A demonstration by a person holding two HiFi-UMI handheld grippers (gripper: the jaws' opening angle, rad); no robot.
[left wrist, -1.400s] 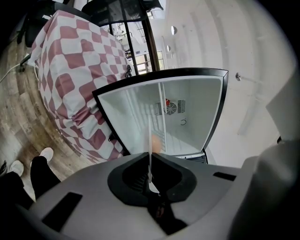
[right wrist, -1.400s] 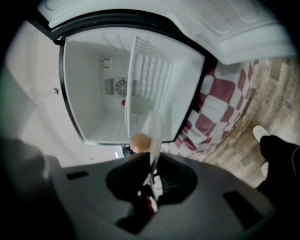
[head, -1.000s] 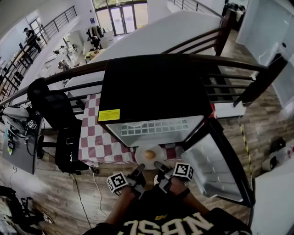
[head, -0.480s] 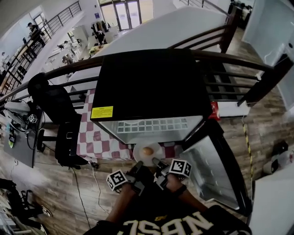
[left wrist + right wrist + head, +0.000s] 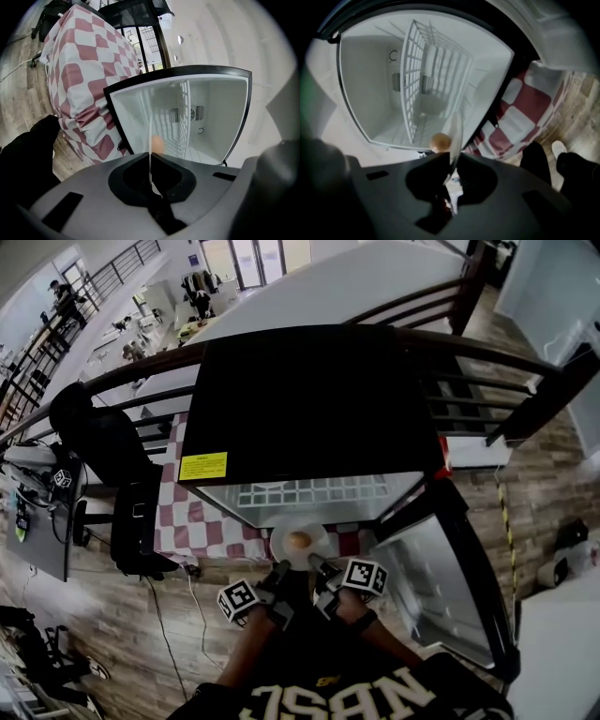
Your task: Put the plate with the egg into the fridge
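A black-topped fridge [image 5: 309, 409] fills the middle of the head view. Its white inside is open toward the lower edge of the frame, and a wire shelf [image 5: 309, 493] shows just under its top. Its door [image 5: 441, 577] swings open toward the lower right.

To the left of the fridge and partly behind it stands a table [image 5: 202, 521] covered in a red-and-white checked cloth.

Just below the fridge opening, at the centre of the frame, a white plate [image 5: 281, 538] is held level in the air in front of the opening and has not gone inside. An egg [image 5: 299, 540] sits on the middle of the plate.

The left gripper [image 5: 279, 573] holds the near rim from the lower left, and the right gripper [image 5: 317, 568] holds it from the lower right, close beside the left one.

In the left gripper view the plate [image 5: 150, 154] shows edge-on as a thin white line. The left gripper [image 5: 151, 180] is nearly closed and pinches that rim, with the egg [image 5: 157, 144] just beyond.

In the right gripper view the right gripper [image 5: 449, 180] clamps the rim [image 5: 455, 136] in the same narrow way. The egg [image 5: 440, 142] lies to the left of the rim, in front of the lit fridge interior [image 5: 370, 93].
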